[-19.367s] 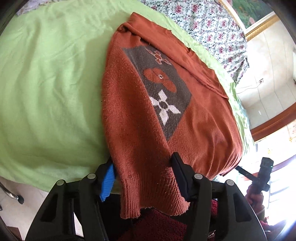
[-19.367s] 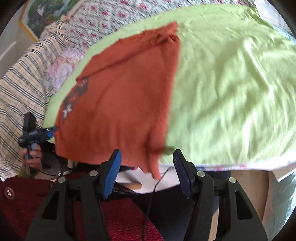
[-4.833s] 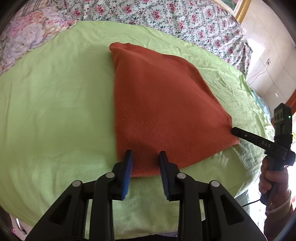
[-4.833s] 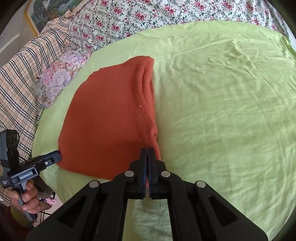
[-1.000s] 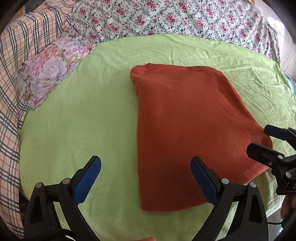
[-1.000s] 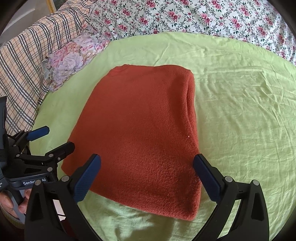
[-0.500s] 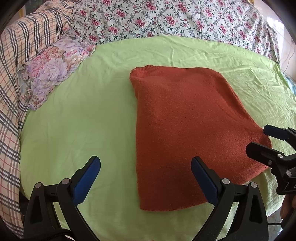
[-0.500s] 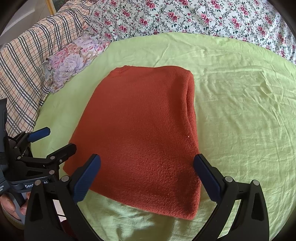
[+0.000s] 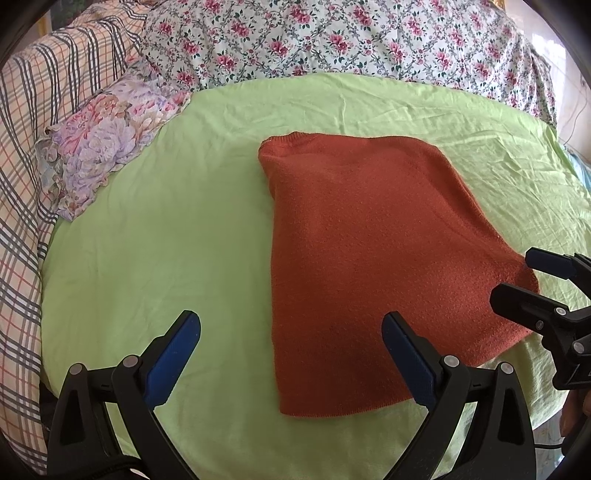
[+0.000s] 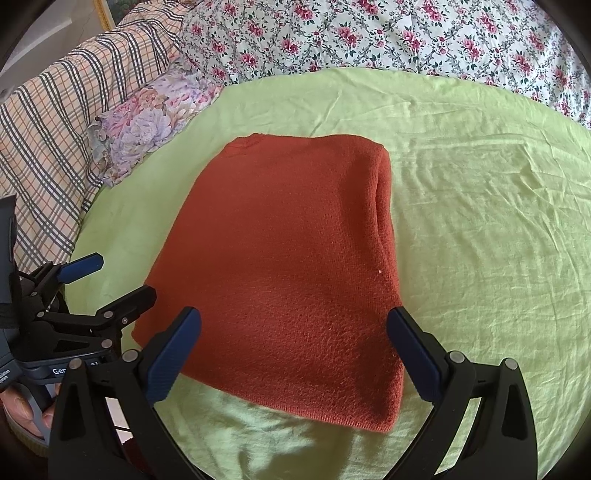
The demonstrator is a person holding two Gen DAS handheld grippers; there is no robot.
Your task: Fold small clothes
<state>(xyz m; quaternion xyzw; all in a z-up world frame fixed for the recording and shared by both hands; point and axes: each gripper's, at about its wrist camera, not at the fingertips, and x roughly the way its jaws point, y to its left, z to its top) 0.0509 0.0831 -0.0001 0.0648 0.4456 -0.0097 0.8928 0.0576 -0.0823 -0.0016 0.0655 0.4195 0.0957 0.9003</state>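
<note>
The orange sweater [image 10: 288, 266] lies folded into a compact rectangle on the green bed sheet [image 10: 480, 206], so the folding looks finished. The left hand-held gripper [image 9: 291, 350] and the right hand-held gripper [image 10: 293, 347] both stand wide open, holding nothing, near its edge.

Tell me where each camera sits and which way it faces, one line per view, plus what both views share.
Left wrist: rides the left gripper, looking forward and down over the green sheet at the folded orange sweater; its own open fingers show below, the right gripper at the right edge.
Right wrist: rides the right gripper, facing the same sweater from its other side; its open fingers frame the near hem, the left gripper and a hand at lower left.
Shared: sweater, sheet, floral pillow, flowered bedspread.
</note>
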